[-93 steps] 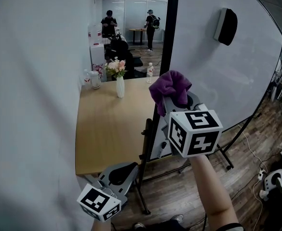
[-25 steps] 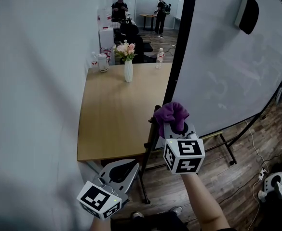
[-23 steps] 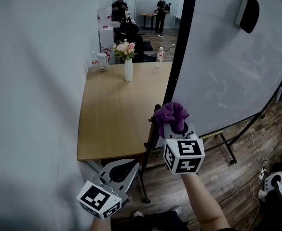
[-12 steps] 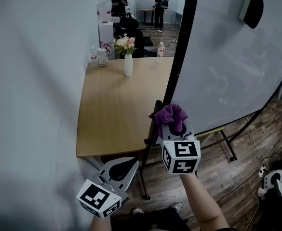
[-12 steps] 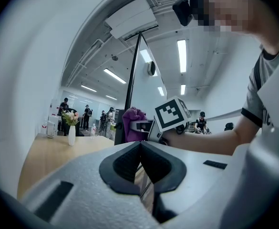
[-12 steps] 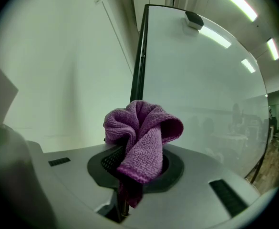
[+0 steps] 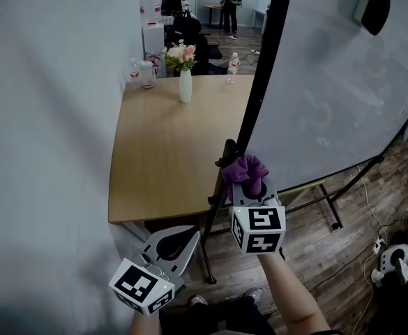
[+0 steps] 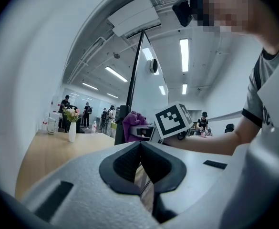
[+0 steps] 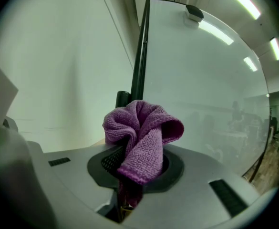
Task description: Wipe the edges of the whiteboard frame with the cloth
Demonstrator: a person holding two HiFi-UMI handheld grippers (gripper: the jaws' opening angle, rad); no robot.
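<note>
The right claw (image 7: 248,181) is clamped on the purple cloth (image 7: 245,169). In the right gripper view its jaws pinch one folded tail of the cloth (image 9: 141,132) while the rest bunches up above them. The cloth sits low against the black left edge of the whiteboard frame (image 7: 262,75), just beside a dark bracket (image 7: 227,162) on that edge. In the right gripper view the frame edge (image 9: 140,46) rises straight up behind the bunched cloth.

A few seconds ago the cloth was noticeably higher on this same edge. Over the earlier pictures it has slid steadily down, and the right claw and forearm have dropped with it (the grip on the cloth looks unchanged).

The left claw (image 7: 176,241) has stayed low at the person's left, well apart from the frame. Its jaws are drawn together to a thin slit with nothing between them, as the left gripper view (image 8: 142,178) shows.

Behind the frame edge lies the wooden tabletop (image 7: 163,159). At its far end stand a white vase of flowers (image 7: 184,81) and a small bottle (image 7: 233,64). A dark eraser (image 7: 378,4) sits high on the whiteboard (image 7: 329,103).
</note>
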